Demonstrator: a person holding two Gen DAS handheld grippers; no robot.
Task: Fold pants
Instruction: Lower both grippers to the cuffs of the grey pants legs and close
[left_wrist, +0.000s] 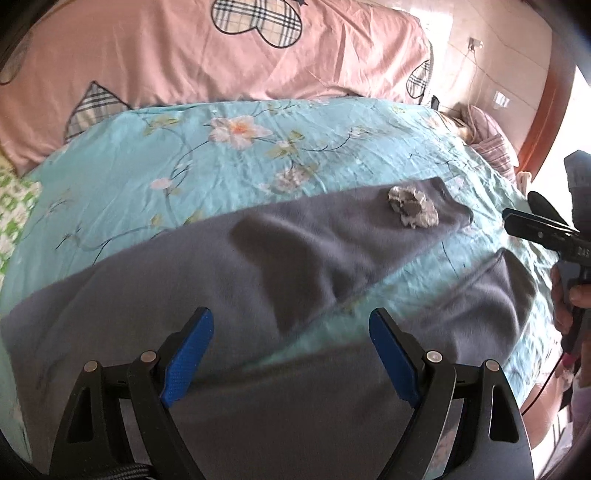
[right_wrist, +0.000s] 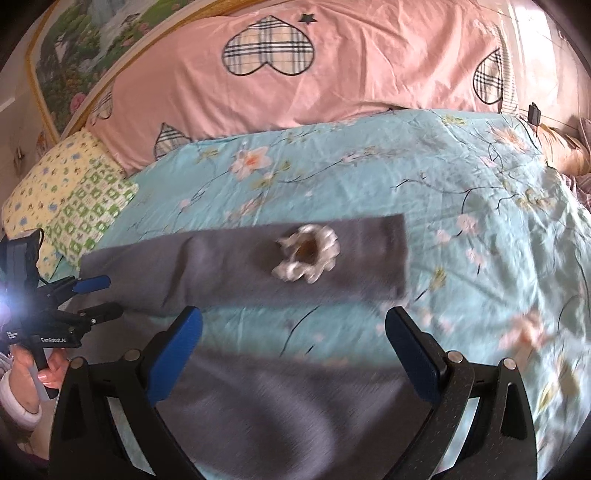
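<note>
Black grippers (left_wrist: 291, 332), blue pads (left_wrist: 190, 354)

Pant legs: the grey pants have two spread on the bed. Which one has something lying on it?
The far pant leg, toward the pink pillow, carries a crumpled white scrap near its end. The near pant leg, beneath the tongs, is bare.
</note>
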